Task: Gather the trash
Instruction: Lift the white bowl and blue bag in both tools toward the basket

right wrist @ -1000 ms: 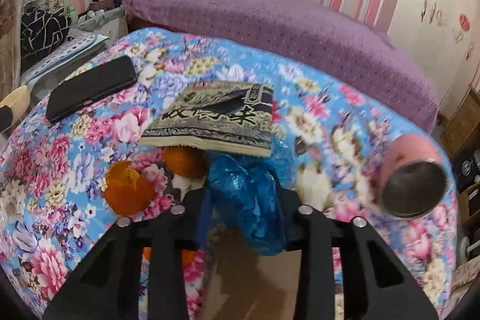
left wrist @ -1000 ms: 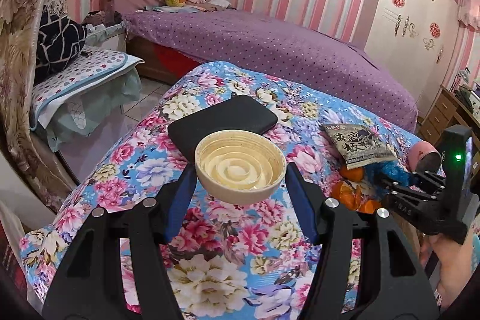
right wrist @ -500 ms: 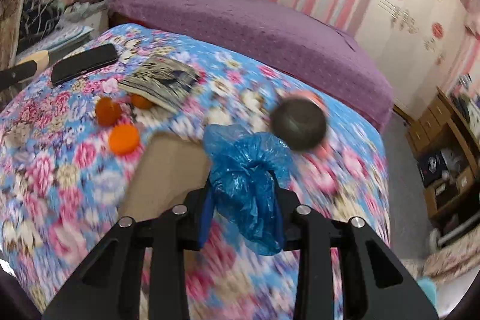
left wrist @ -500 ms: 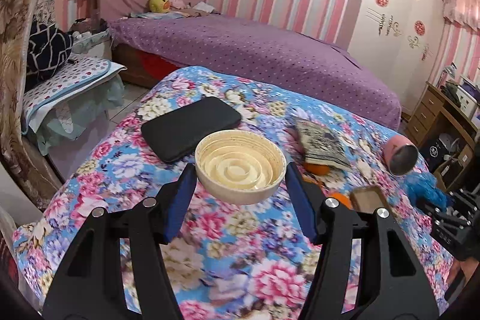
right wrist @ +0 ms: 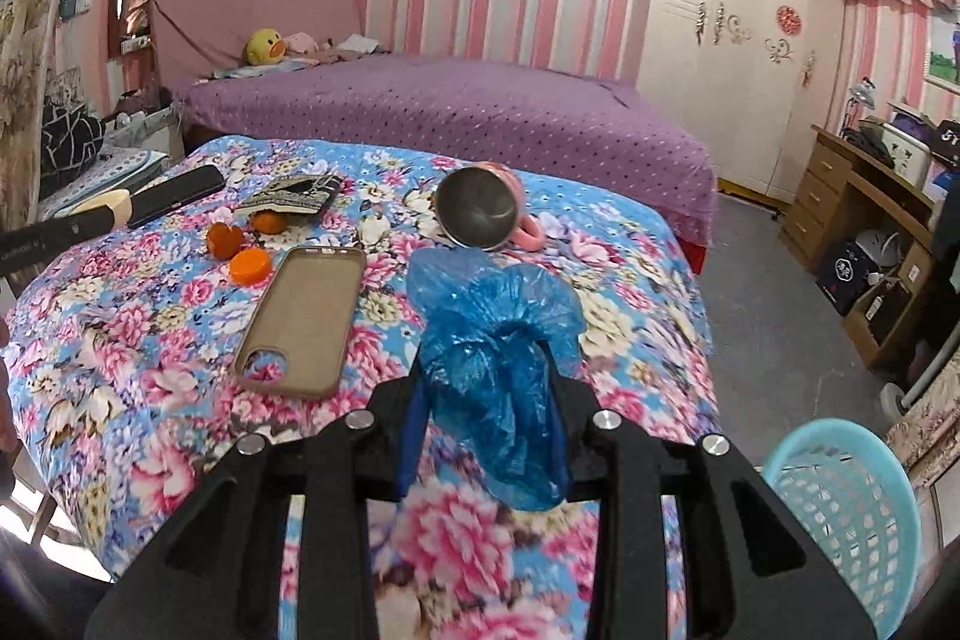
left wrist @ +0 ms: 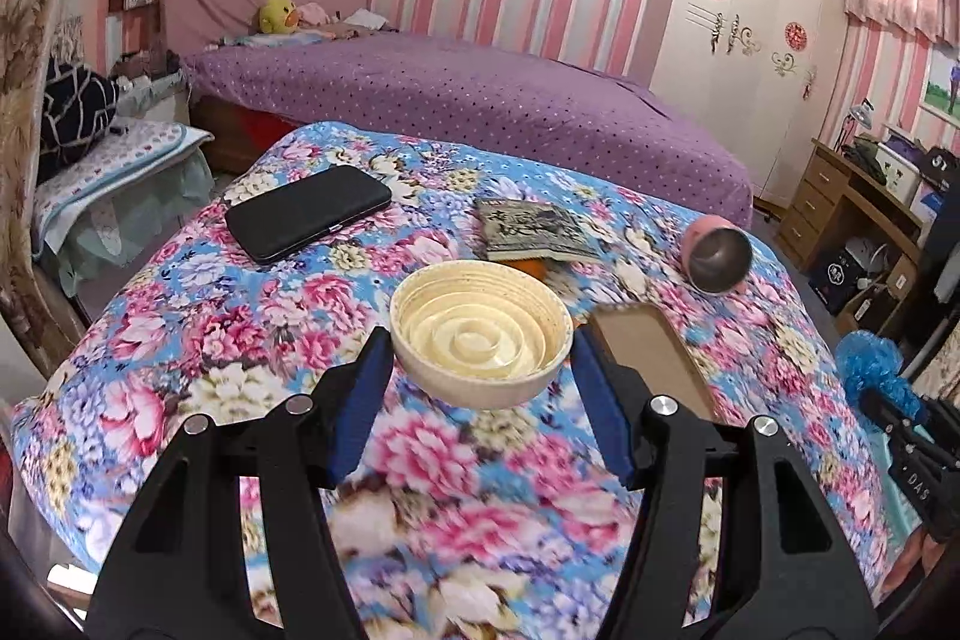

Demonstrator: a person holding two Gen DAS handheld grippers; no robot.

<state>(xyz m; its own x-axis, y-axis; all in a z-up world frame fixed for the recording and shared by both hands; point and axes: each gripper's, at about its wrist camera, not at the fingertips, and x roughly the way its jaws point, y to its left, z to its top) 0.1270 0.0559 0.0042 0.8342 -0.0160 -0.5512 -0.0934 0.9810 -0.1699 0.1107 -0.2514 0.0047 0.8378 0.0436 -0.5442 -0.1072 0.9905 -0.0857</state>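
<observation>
Right claw: clamped on crumpled blue plastic bag, light, limp; pinch bunched middle.
Left claw: clamped on cream bowl, stiff, light.

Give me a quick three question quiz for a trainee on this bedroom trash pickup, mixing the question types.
1. True or false: the right gripper holds the blue plastic bag.
2. What does the left gripper grip? A) black phone B) cream bowl C) pink mug
3. Fill in: the phone case lies ____ side up on the floral cover.

Key: 1 true. 2 B. 3 inner. The black phone and pink mug lie on the cover.
</observation>
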